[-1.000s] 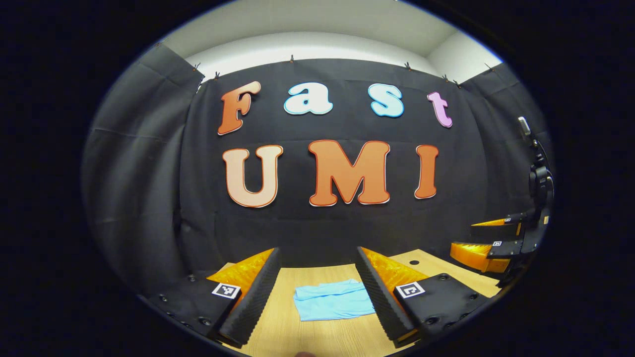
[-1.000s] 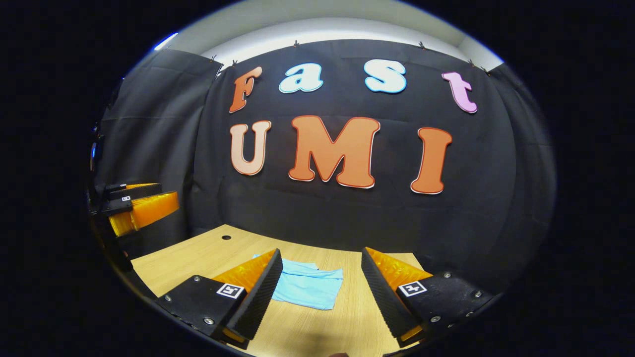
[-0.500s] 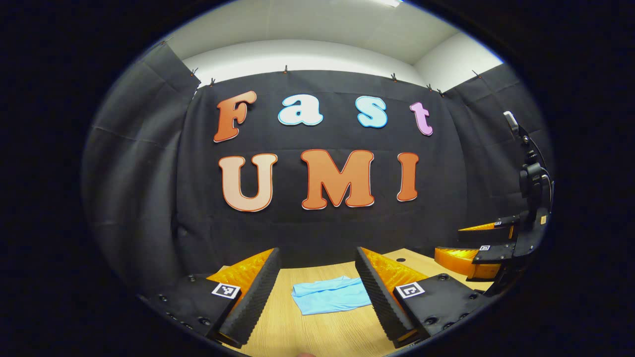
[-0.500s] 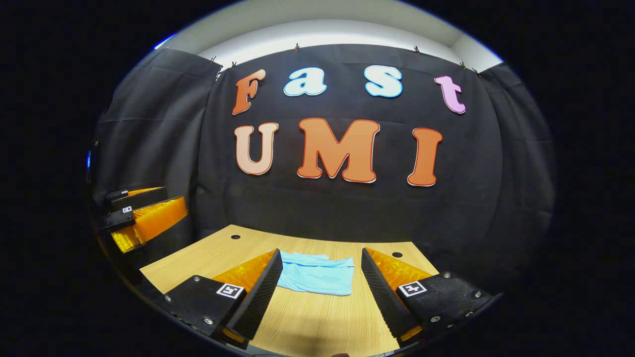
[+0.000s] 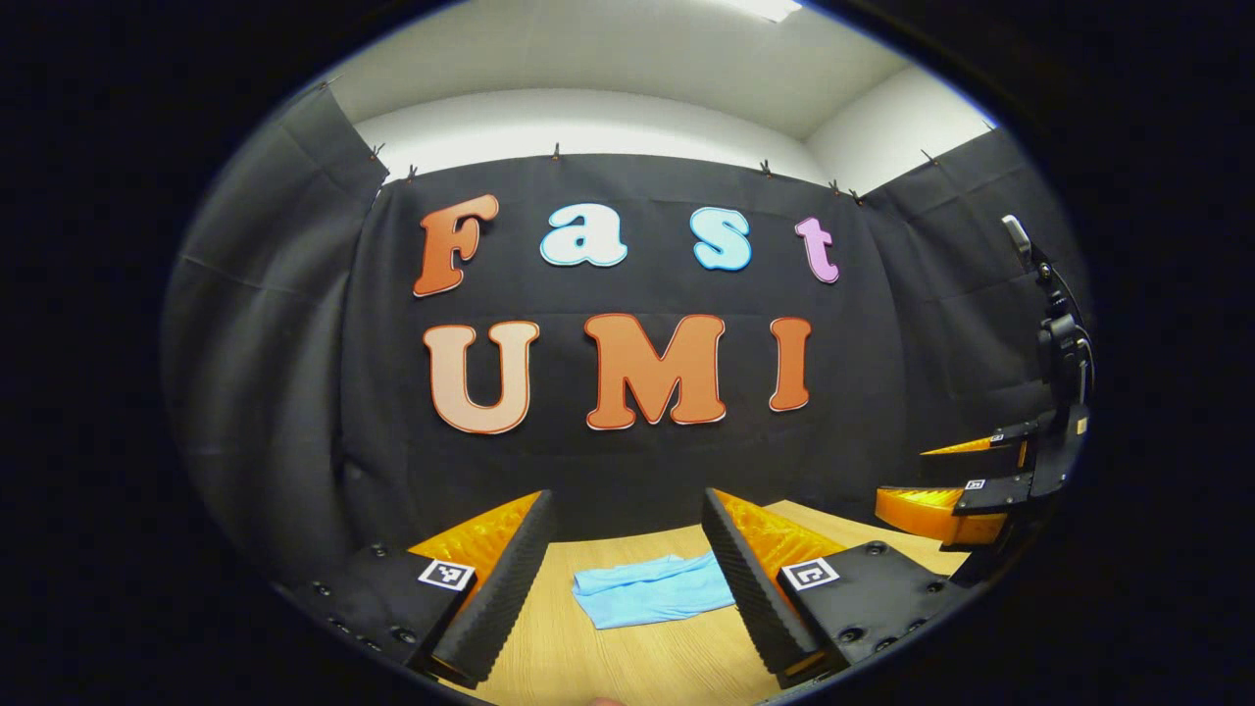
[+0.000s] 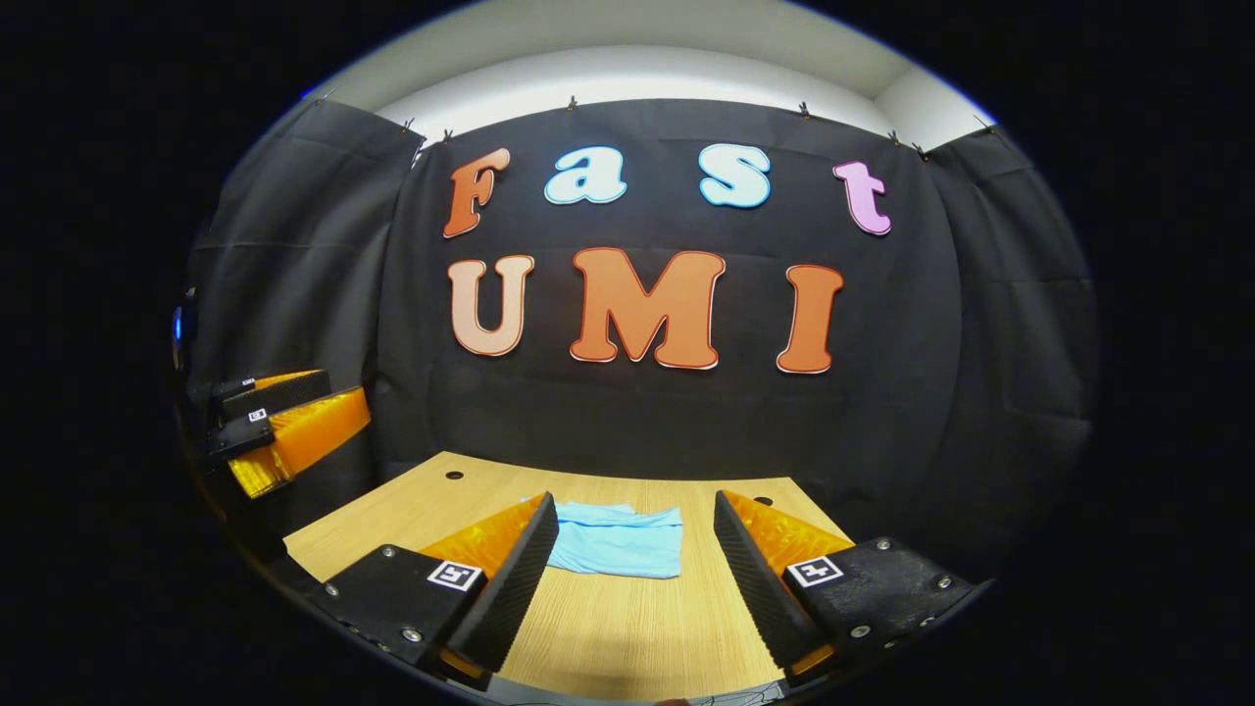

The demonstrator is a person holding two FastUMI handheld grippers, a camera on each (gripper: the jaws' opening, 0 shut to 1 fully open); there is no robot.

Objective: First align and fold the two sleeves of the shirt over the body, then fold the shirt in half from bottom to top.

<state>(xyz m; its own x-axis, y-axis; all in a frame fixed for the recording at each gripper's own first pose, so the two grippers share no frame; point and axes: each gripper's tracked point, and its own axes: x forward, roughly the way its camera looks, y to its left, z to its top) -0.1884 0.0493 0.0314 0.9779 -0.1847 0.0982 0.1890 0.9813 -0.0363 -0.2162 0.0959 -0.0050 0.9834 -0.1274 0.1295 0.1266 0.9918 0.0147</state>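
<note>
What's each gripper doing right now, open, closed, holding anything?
Left gripper: open, holding nothing, above the table.
Right gripper: open, holding nothing; shirt lies folded ahead.

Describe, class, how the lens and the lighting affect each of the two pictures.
Left gripper view: fisheye bends the wall's top edge; a ceiling light glares at the top; the folded shirt is sharp. Right gripper view: same curving; the table is evenly lit, with soft shadow near the bottom edge.
</note>
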